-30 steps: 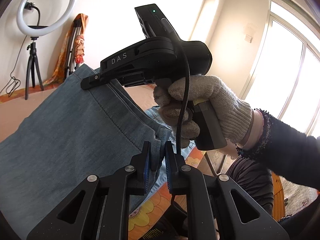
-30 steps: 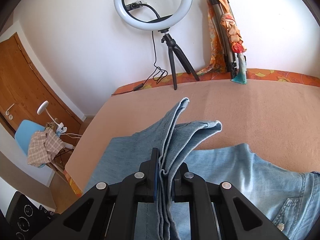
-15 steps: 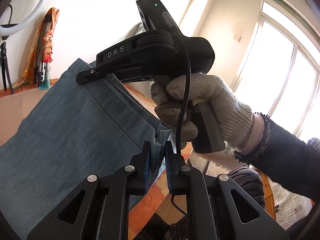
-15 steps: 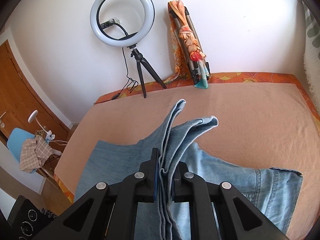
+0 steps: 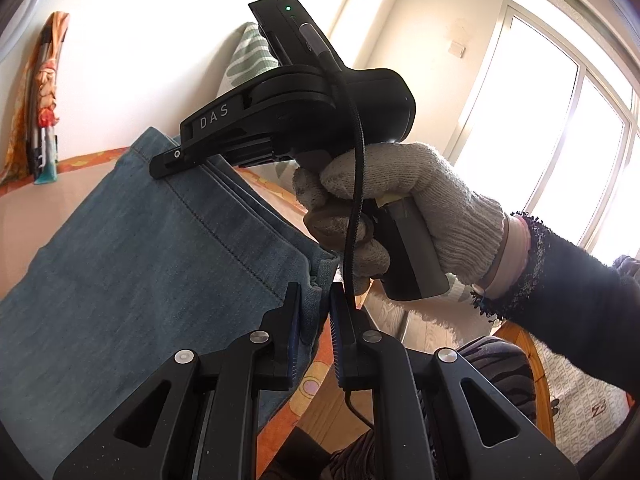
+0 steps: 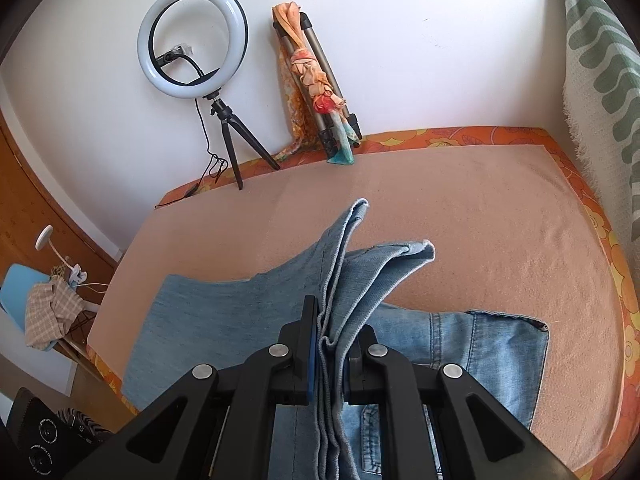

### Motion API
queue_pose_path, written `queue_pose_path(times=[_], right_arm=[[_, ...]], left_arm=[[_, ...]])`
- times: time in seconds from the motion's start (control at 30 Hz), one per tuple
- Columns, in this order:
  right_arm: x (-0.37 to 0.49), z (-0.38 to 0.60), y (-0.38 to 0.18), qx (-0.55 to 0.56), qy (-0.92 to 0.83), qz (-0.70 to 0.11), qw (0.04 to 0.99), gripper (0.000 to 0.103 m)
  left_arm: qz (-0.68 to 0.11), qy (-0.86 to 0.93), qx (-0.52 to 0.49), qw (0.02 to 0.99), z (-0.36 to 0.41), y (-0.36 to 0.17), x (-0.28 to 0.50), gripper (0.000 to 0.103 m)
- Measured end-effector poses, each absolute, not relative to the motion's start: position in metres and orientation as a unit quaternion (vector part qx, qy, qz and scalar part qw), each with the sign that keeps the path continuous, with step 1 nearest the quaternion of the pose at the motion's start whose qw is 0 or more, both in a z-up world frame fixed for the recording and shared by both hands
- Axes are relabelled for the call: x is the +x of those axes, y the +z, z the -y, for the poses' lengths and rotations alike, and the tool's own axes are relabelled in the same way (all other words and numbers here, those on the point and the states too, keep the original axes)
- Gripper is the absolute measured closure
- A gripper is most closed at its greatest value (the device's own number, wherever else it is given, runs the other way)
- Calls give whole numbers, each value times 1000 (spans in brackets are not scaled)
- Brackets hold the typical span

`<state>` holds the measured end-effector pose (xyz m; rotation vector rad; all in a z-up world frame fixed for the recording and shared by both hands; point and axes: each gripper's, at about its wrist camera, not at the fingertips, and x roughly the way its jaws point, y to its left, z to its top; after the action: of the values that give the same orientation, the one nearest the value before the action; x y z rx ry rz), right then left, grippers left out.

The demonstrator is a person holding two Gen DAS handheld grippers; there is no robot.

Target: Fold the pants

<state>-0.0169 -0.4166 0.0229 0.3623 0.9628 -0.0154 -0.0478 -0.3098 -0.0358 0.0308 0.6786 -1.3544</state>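
Pants (image 6: 224,320): light denim, partly spread on peach bed cover (image 6: 500,220), leg ends lifted. Left gripper (image 5: 316,300): clamped on hem corner. Right gripper (image 6: 334,328): clamped on bunched hems. Beyond, ring light (image 6: 192,40).

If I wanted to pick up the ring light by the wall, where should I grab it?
Grab the ring light by the black stem just under the ring, above the three spread legs, coming from the bed side. The stem is thin and upright, easy to close fingers around. The ring is wide, and a cord hangs down its back. The wall is close behind, so the front is probably the easier way in.
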Motion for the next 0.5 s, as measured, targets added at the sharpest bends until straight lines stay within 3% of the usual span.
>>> queue_pose_path(times=[0.5], right_arm=[[-50,472,0,198,-48,-468,860,96]], left_arm=[[-327,-635,38,698,352,-48,-35,91]])
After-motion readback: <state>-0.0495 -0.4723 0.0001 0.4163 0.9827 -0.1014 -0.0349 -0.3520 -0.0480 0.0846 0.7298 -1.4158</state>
